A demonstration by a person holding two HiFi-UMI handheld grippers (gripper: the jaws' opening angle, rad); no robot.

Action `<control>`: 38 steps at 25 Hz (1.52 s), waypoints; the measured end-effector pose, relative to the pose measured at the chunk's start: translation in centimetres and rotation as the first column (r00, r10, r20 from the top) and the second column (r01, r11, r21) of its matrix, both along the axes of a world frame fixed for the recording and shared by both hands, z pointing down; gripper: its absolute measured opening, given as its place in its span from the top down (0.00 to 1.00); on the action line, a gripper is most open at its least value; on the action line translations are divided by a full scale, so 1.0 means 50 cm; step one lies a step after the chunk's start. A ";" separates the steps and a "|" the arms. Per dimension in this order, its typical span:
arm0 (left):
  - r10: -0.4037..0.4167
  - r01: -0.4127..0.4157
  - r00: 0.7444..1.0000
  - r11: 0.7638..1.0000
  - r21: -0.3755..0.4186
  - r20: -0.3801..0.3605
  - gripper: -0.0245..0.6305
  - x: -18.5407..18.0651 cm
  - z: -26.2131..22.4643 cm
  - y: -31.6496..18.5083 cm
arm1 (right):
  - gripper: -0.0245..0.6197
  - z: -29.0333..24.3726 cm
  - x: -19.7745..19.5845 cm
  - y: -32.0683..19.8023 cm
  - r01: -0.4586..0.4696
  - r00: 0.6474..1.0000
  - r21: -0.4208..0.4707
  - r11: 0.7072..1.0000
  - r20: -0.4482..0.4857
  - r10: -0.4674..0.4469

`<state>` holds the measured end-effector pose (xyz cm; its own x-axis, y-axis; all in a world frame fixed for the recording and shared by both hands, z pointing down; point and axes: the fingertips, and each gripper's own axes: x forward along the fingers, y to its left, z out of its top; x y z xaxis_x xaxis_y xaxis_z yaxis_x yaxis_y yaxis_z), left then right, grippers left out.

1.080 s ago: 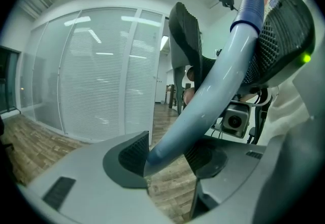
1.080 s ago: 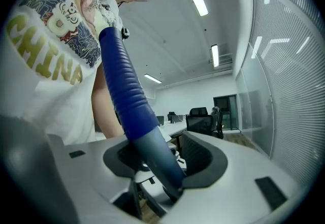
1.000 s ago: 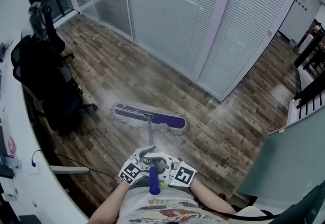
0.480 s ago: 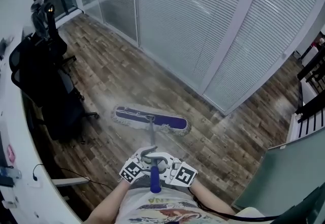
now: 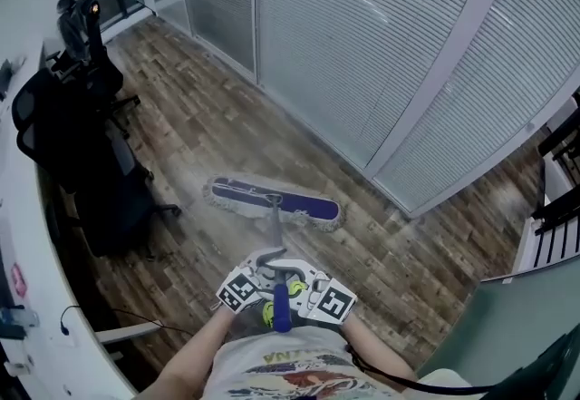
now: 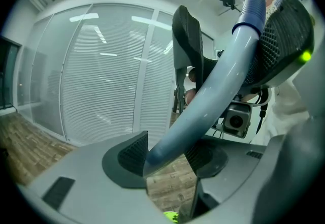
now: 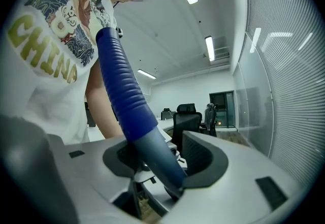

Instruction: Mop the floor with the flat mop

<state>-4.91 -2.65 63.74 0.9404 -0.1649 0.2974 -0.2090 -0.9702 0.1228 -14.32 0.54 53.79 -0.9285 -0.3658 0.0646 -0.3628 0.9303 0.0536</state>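
The flat mop's head (image 5: 272, 201) is laid on the wood floor (image 5: 399, 262), straight ahead of both grippers, with its long axis set across from left to right. The mop handle (image 5: 272, 239) runs from the head's middle back toward the person. There it is clamped from opposite sides, just below the blue grip (image 5: 281, 309), by the left gripper (image 5: 249, 283) and the right gripper (image 5: 315, 296), with neither clearly nearer the head. A black office chair (image 5: 91, 162) stands near the head's left end, so any stroke leftward is judged tight.
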 end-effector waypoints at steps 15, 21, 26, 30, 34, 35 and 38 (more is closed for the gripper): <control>-0.036 0.036 0.999 0.999 -0.005 -0.003 0.67 0.055 0.005 -0.409 | 0.64 -0.003 0.059 -0.401 0.045 0.999 -0.003 0.999 -0.005 -0.045; -0.049 0.049 0.999 0.999 -0.007 0.008 0.67 0.120 -0.013 -0.594 | 0.64 -0.014 0.126 -0.582 0.061 0.998 0.010 0.998 0.006 -0.061; -0.065 0.065 0.998 0.998 0.009 0.016 0.66 0.173 -0.001 -0.712 | 0.64 -0.005 0.182 -0.696 0.068 0.997 0.021 0.997 0.022 -0.068; -0.077 0.077 0.997 0.997 0.010 0.022 0.66 0.182 0.011 -0.773 | 0.64 0.003 0.193 -0.756 0.074 0.997 0.015 0.997 0.029 -0.075; -0.066 0.066 0.997 0.998 0.009 0.033 0.66 0.177 0.005 -0.794 | 0.64 -0.003 0.187 -0.779 0.067 0.997 0.021 0.997 0.032 -0.068; -0.065 0.065 0.997 0.998 0.007 0.039 0.66 0.174 0.006 -0.791 | 0.64 -0.003 0.185 -0.777 0.063 0.997 0.019 0.998 0.034 -0.063; -0.057 0.057 0.996 0.998 0.008 0.061 0.67 0.164 0.013 -0.767 | 0.64 0.001 0.176 -0.755 0.047 0.998 -0.021 0.999 0.047 -0.046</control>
